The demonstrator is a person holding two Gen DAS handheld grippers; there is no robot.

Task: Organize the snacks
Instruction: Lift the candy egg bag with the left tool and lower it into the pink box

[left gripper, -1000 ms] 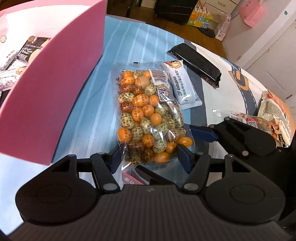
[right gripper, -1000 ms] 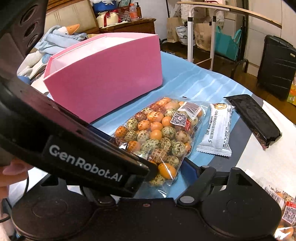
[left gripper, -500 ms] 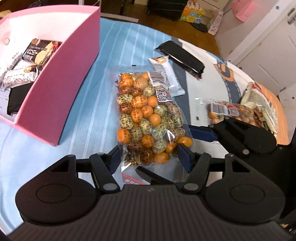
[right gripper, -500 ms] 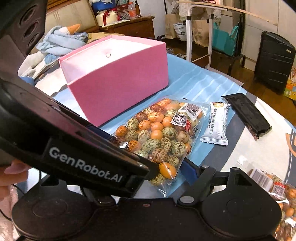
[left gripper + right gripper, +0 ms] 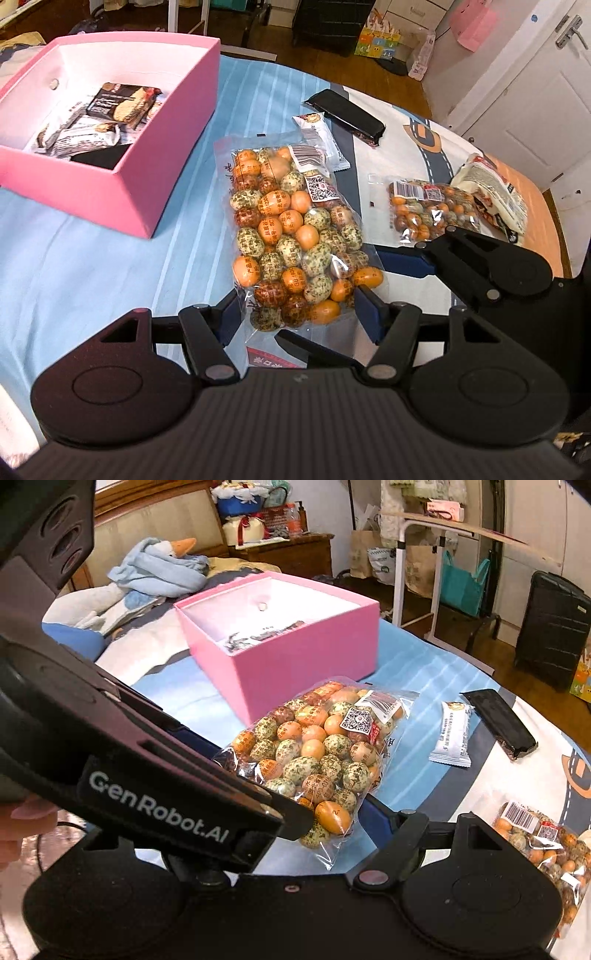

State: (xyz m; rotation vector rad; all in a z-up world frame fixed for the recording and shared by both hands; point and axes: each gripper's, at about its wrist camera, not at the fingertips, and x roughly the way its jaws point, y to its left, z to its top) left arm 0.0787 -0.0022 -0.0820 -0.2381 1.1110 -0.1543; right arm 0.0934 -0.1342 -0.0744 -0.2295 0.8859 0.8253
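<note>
A clear bag of orange and speckled egg-shaped snacks (image 5: pixel 295 236) hangs lifted above the blue cloth; it also shows in the right wrist view (image 5: pixel 317 753). My left gripper (image 5: pixel 299 314) is shut on the bag's near end. My right gripper (image 5: pixel 325 819) grips the same end from the right; its left finger is hidden behind the left gripper body. The pink box (image 5: pixel 110 184) with several wrapped snacks inside lies to the left, seen also in the right wrist view (image 5: pixel 295 657).
On the table lie a white snack bar (image 5: pixel 321 136), a black packet (image 5: pixel 347 114), a smaller bag of egg snacks (image 5: pixel 428 210) and a white-orange packet (image 5: pixel 495 192). A plush goose (image 5: pixel 147 576) and furniture stand beyond the table.
Both grippers rose with the bag held between them. The view pulled back, so the pink box's open top and the small bag at right came into sight.
</note>
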